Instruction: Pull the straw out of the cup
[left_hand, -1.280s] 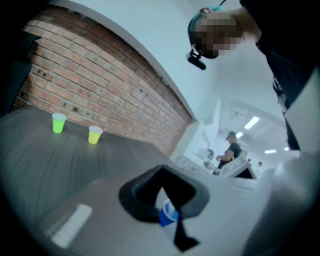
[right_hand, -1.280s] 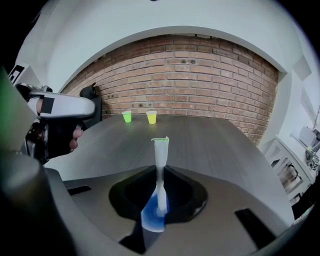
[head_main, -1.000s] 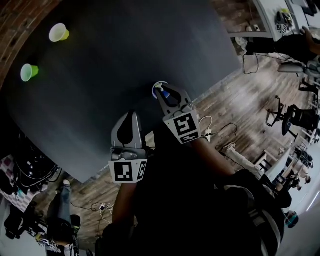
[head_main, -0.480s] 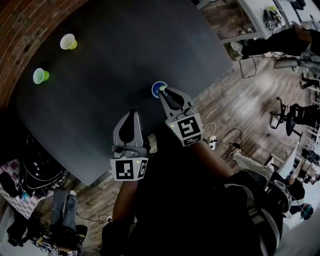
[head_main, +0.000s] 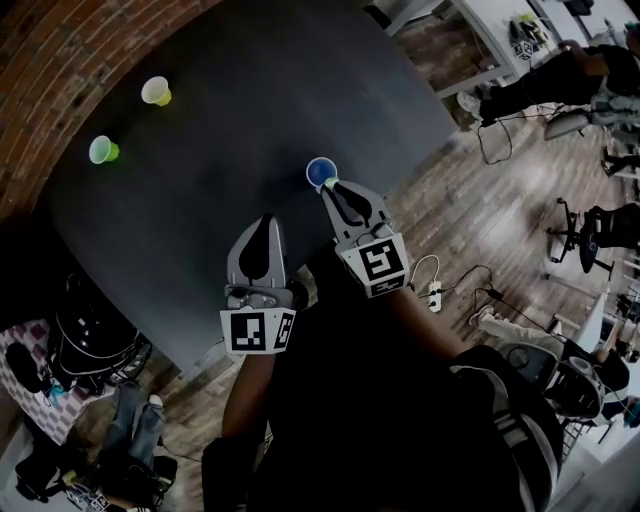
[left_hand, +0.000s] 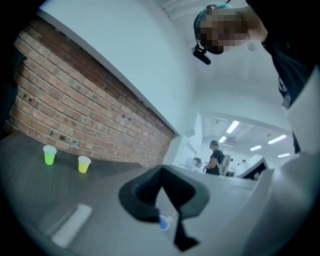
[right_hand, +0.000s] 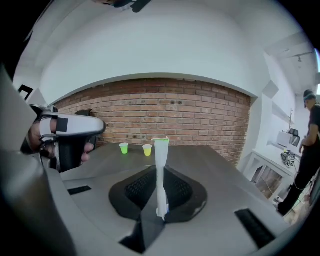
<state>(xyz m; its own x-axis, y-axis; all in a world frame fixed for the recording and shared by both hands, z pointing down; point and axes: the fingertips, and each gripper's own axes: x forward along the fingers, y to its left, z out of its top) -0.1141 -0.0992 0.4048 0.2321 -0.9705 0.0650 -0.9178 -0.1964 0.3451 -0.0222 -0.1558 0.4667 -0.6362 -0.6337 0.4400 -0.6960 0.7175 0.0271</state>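
Observation:
A blue cup (head_main: 320, 172) stands open on the dark table (head_main: 230, 110), and also shows small past the left gripper's jaws (left_hand: 164, 224). My right gripper (head_main: 331, 187) hovers just on the near side of it, shut on a white straw (right_hand: 161, 175) with a green top end. The straw stands upright between the jaws; in the head view only its pale tip (head_main: 330, 182) shows. I cannot see the straw's lower end. My left gripper (head_main: 266, 222) hangs shut and empty to the left, nearer the table's front edge, and appears with a hand (right_hand: 70, 135).
A green cup (head_main: 102, 150) and a yellow cup (head_main: 156, 91) stand at the table's far left, by the brick wall (right_hand: 165, 115). Right of the table lie wooden floor, cables, a power strip (head_main: 434, 294), office chairs (head_main: 590, 225) and people.
The right gripper has drawn back from over the blue cup with the straw, so the whole cup mouth now shows. The left gripper has held its place.

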